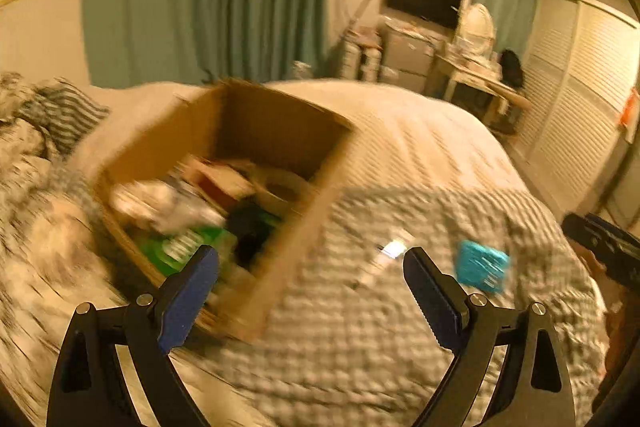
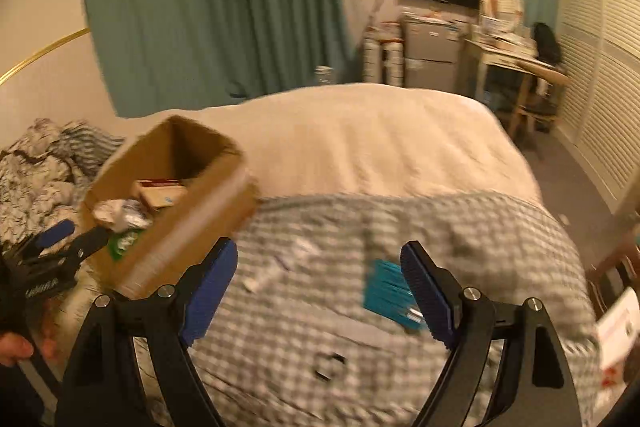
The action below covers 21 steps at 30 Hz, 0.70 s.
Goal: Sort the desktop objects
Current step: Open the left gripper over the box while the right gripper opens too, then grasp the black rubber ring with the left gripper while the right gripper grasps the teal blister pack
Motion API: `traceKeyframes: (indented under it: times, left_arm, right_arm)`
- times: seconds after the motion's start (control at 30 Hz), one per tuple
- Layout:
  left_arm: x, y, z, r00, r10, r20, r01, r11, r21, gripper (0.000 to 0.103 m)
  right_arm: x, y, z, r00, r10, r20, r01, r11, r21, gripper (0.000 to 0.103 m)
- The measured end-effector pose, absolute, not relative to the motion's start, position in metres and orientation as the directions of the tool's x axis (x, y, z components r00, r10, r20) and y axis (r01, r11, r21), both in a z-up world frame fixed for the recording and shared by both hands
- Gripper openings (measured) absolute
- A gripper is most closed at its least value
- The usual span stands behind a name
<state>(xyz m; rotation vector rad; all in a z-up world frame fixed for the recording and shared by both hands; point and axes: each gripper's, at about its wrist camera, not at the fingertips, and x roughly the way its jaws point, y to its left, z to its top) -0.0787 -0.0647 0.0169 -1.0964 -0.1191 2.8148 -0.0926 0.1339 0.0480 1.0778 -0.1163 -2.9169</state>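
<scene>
Bed edge: the far end of the bed (image 2: 360, 131) is seen as a rounded pale edge, with floor beyond it on the right and louvred doors (image 2: 600, 75) along that side.
Open room: a broad stretch of checked blanket (image 1: 400, 327) is left bare in front of both grippers; the pale cover behind it is bare too.
Left side: crumpled patterned bedding (image 2: 36, 171) is piled beside the box, so little free room is left there.
Box: a cardboard box (image 1: 304, 227) is set on the bed at the left, open at the top, its near wall blurred.
Box contents: a white crumpled item (image 1: 160, 203), a green packet (image 1: 180, 247), a dark object (image 1: 252, 227), a roll of tape (image 1: 280, 187) and small cartons (image 2: 158, 193) are seen inside; finer detail is lost to blur.
Loose items: a teal box (image 2: 386, 291) is lying on the blanket just beside the right gripper's right finger; a small white tube (image 2: 264, 277) is near the middle; a dark ring (image 2: 330, 365) is closer to the camera.
Left gripper (image 1: 312, 279): released, jaws wide, nothing between them; held over the box's near corner.
Right gripper (image 2: 320, 279): released, jaws spread, nothing gripped; held above the blanket.
Person: a hand (image 2: 16, 347) is seen on the left gripper's handle.
</scene>
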Motion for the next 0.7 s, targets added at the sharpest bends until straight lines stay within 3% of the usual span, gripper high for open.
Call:
traceKeyframes:
  times: [0.2, 0.47, 0.53, 0.67, 0.7]
  left_arm:
    - [-0.058, 0.019, -0.038, -0.642, 0.213, -0.737, -0.147, -0.977, -0.154, 0.096]
    - [-0.067, 0.087, -0.111, -0.537, 0.211, -0.817, -0.204, -0.972, -0.116, 0.095]
    - [-0.072, 0.102, -0.127, -0.524, 0.196, -0.829, -0.241, -0.968, -0.077, 0.091]
    - [-0.088, 0.123, -0.156, -0.44, 0.186, -0.878, -0.315, -0.948, -0.044, 0.07]
    - [-0.091, 0.126, -0.161, -0.436, 0.171, -0.884, -0.323, -0.946, -0.024, 0.07]
  right_arm:
    - [-0.061, 0.198, 0.026, -0.746, 0.004, -0.665, -0.092, -0.991, 0.097, 0.084]
    - [-0.055, 0.248, -0.031, -0.742, 0.001, -0.671, -0.137, -0.979, 0.149, 0.084]
    - [-0.056, 0.256, -0.045, -0.742, 0.004, -0.67, -0.137, -0.98, 0.147, 0.084]
    - [-0.064, 0.266, -0.074, -0.73, -0.034, -0.682, -0.132, -0.973, 0.191, 0.084]
    - [-0.067, 0.268, -0.078, -0.724, -0.051, -0.688, -0.133, -0.968, 0.212, 0.084]
